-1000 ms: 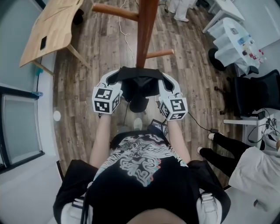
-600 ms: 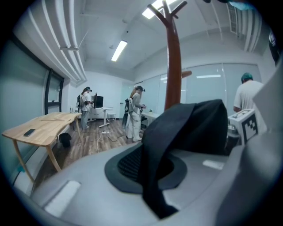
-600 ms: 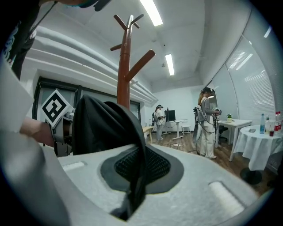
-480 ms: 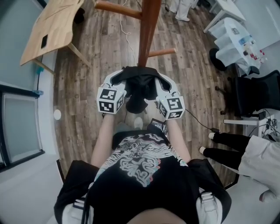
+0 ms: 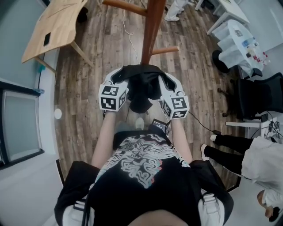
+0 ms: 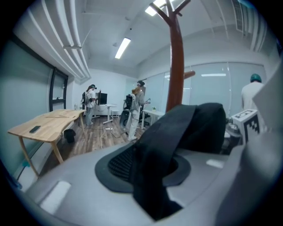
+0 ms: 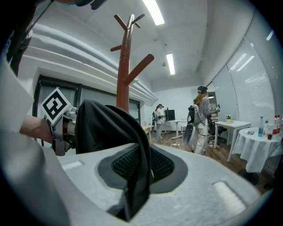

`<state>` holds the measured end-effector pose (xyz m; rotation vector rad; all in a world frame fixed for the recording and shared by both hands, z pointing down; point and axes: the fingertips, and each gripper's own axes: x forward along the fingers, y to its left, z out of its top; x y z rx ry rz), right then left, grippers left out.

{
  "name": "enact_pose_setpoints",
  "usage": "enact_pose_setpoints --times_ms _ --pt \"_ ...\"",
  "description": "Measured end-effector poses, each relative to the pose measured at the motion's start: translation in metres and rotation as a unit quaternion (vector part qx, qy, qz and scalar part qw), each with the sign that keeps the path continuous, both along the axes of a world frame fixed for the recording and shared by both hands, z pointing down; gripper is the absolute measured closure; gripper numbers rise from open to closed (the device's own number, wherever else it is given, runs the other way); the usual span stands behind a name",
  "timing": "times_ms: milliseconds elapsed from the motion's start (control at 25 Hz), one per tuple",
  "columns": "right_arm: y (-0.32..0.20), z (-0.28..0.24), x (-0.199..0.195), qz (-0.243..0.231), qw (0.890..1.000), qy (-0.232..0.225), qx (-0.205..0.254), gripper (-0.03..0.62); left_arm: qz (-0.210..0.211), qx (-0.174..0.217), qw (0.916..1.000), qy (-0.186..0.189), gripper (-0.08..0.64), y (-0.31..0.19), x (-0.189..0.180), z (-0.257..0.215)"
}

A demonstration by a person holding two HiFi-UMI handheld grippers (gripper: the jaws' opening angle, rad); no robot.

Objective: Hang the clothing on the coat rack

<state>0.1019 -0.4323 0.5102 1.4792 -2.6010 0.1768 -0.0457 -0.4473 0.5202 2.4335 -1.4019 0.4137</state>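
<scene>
Clothing [image 5: 142,84]: black, thin, limp fabric, bunched between both tongs, just beside coat rack [image 5: 151,26] pole

Left tongs [image 5: 118,77] and right tongs [image 5: 165,80] both opening; cloth lies across ribbed black pads [image 6: 118,164], looks unpinched

Whether fold rests on a peg: hidden. Make sure it does before you spread wider

Rack: smooth reddish-brown wood, round angled pegs [image 5: 164,50]; fabric likely to slide, so seat it deep toward pole

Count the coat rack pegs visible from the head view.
2: one peg at the top edge pointing left, another lower pointing right. More may hide under the garment.
</scene>
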Motion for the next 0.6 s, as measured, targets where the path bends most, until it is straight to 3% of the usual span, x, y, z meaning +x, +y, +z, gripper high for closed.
enact_pose_setpoints --times_ms 200,600 --pt "0.005 0.000 0.008 0.006 1.000 -0.017 -0.012 0.511 0.014 -0.028 0.9994 -0.015 0.369 0.009 0.005 0.009" --pt "0.023 0.003 0.025 0.025 0.999 -0.026 -0.033 0.486 0.020 -0.025 0.9994 -0.012 0.367 0.027 -0.002 0.004"
